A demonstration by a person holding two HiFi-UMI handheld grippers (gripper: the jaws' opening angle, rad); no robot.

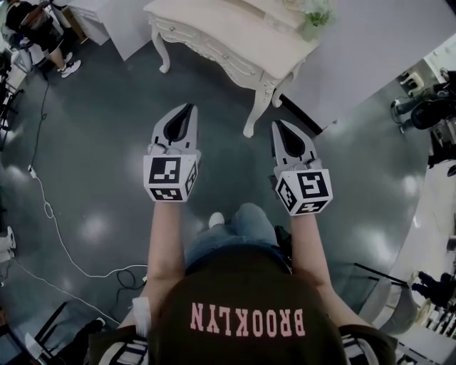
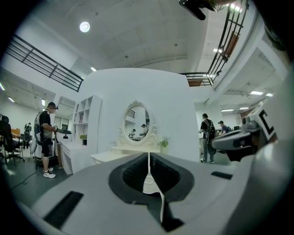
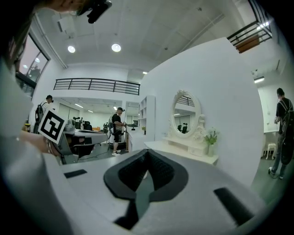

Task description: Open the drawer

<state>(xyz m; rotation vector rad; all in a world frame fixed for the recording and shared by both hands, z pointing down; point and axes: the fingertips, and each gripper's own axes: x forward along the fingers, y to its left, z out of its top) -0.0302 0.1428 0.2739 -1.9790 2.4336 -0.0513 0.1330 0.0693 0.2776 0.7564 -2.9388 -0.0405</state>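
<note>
Nearest, the left grey two-jaw gripper with its marker cube [image 1: 189, 107] has its jaws pressed together on nothing. The right grey two-jaw gripper [image 1: 278, 125] beside it is the same, tips meeting and empty. Both are held level over the dark glossy floor [image 1: 100, 142] and point at the white carved dressing table with curved legs [image 1: 235, 39], which stands near but is not yet reached.

The drawer should sit in the table's ornate front rail [image 1: 203, 46]. The rail faces the person, under the top, and no handle can be made out from here. So the step in hand is the approach.

To do it well:
- Come in squarely to the front rail rather than to the corner leg [image 1: 258, 107].
- Drop the chosen gripper below the tabletop edge.
- Part its jaws before arriving, so they can close around a knob or hook the drawer's lip.
- Pull straight out, level, to avoid racking the drawer.

Farther back, the oval white-framed mirror [image 2: 137, 121] and the small green plant in a pale vase [image 1: 313, 18] stand on the top against the white wall. A jerky tug could rock them.
</note>
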